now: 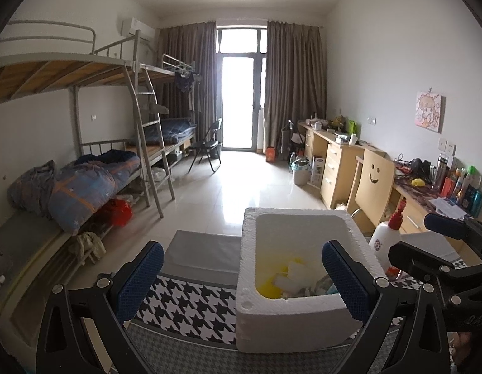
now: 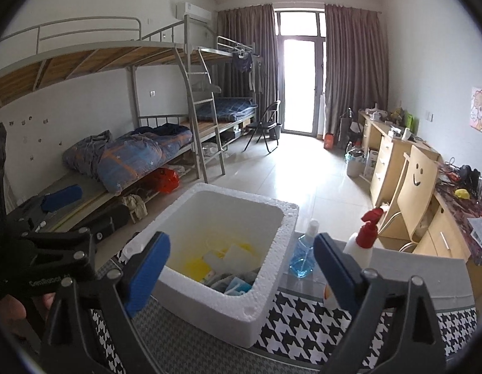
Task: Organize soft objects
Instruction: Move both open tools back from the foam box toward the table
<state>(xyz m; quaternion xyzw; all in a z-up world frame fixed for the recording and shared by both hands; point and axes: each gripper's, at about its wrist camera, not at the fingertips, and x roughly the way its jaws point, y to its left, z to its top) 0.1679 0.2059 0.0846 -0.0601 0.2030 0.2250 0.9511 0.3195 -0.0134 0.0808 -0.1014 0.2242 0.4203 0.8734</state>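
Observation:
A white foam box (image 1: 272, 327) stands on a houndstooth cloth (image 1: 194, 305). Inside lie yellow soft pieces (image 1: 272, 286), white sponge blocks (image 1: 293, 275) and bluish packets (image 2: 237, 285). My left gripper (image 1: 242, 277) hovers at the box's near left side, jaws wide open and empty. My right gripper (image 2: 242, 272) hangs over the box's (image 2: 209, 311) near edge, also wide open with nothing between its pads. Each gripper shows in the other's view: the right gripper (image 1: 424, 238) at the right, the left gripper (image 2: 85, 210) at the left.
A white spray bottle with a red top (image 2: 362, 246) and a bottle of blue liquid (image 2: 303, 255) stand just right of the box. A wooden chair with a smiley cut-out (image 1: 374, 184) and desks line the right wall. Bunk beds (image 1: 85, 180) fill the left.

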